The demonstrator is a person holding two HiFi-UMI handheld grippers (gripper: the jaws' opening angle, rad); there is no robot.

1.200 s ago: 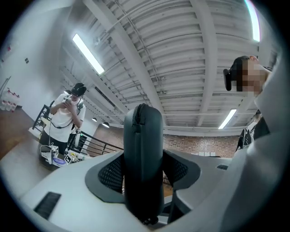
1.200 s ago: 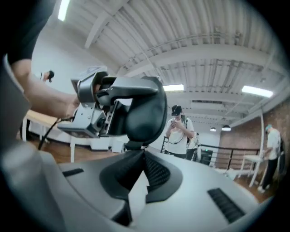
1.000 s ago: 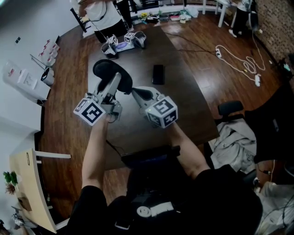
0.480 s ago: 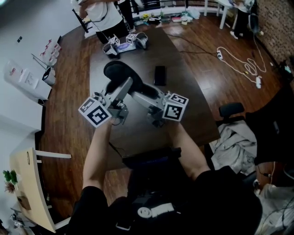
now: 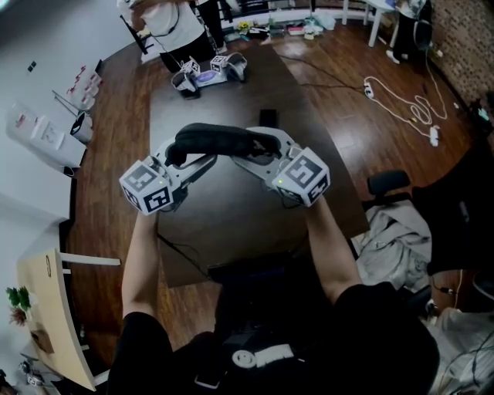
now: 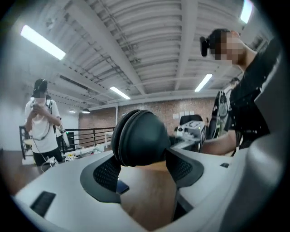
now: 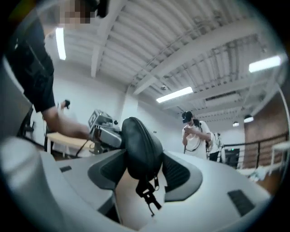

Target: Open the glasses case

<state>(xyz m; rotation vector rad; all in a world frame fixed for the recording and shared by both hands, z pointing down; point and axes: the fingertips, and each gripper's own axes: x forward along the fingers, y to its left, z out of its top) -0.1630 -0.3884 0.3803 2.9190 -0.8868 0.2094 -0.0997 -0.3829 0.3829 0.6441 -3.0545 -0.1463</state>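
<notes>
A black zipped glasses case (image 5: 224, 140) hangs level above the brown table (image 5: 231, 220), held end to end between both grippers. My left gripper (image 5: 179, 154) has the case's left end; in the left gripper view the rounded end (image 6: 138, 138) sits between the pads and touches both, and the jaws have just been opening wider around it. My right gripper (image 5: 266, 146) has the right end. In the right gripper view the case (image 7: 140, 145) is pinched between the pads, its zipper pull (image 7: 147, 195) dangling; these jaws have just been closing on it.
A black phone (image 5: 267, 117) lies on the table just beyond the case. Another pair of grippers (image 5: 208, 73) rests at the far end, where a person (image 5: 166, 23) stands. A dark flat thing (image 5: 251, 262) lies at the near edge; a chair (image 5: 386, 181) stands to the right.
The case, held upright by the left gripper, has swung down to lie level. The right gripper has moved to its right end and taken hold. Both hands have spread apart.
</notes>
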